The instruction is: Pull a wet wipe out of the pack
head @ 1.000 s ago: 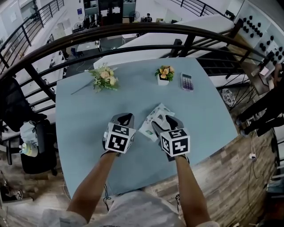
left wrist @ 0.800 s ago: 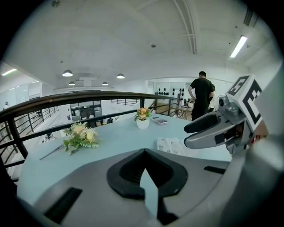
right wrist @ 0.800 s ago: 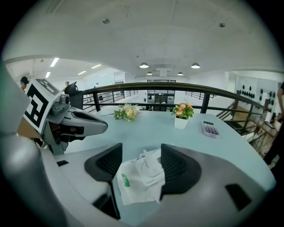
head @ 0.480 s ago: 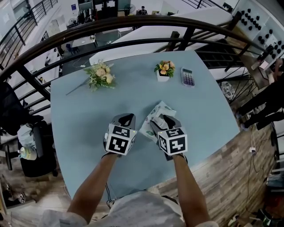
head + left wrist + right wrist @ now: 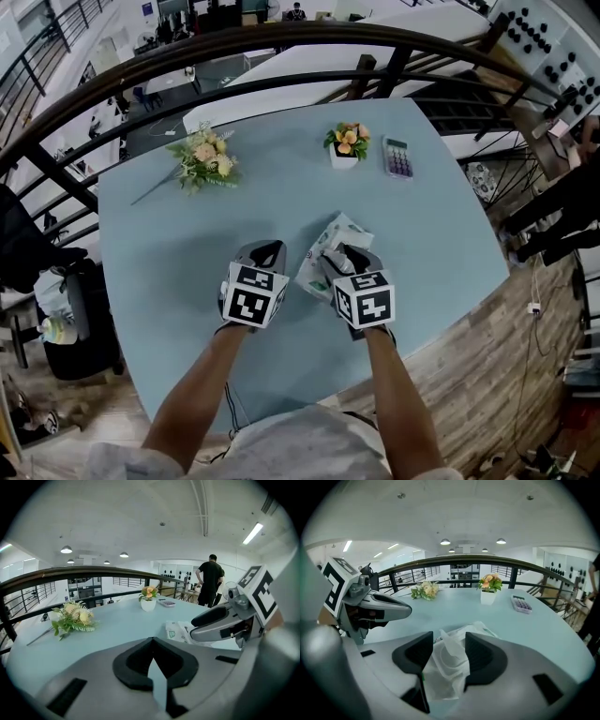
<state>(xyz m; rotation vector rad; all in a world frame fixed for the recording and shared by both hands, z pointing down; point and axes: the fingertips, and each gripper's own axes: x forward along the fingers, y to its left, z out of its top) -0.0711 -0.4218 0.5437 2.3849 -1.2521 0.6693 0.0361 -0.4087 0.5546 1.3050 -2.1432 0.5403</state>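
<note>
At the right gripper (image 5: 449, 639), black jaws spread but closing, with a crumpled white wet wipe (image 5: 450, 656) standing up between them, not yet pinched, out of the top of the soft white pack with green print (image 5: 330, 242). At the left gripper (image 5: 152, 641), jaws pressed together on nothing, just left of that pack on the pale blue table (image 5: 178, 244). Farther off on the table, well apart from the pack: a loose bouquet of cream flowers (image 5: 208, 161), a small white pot of orange flowers (image 5: 345, 150) and a small calculator with purple keys (image 5: 396, 157), with a dark curved railing (image 5: 93, 572) beyond.
</note>
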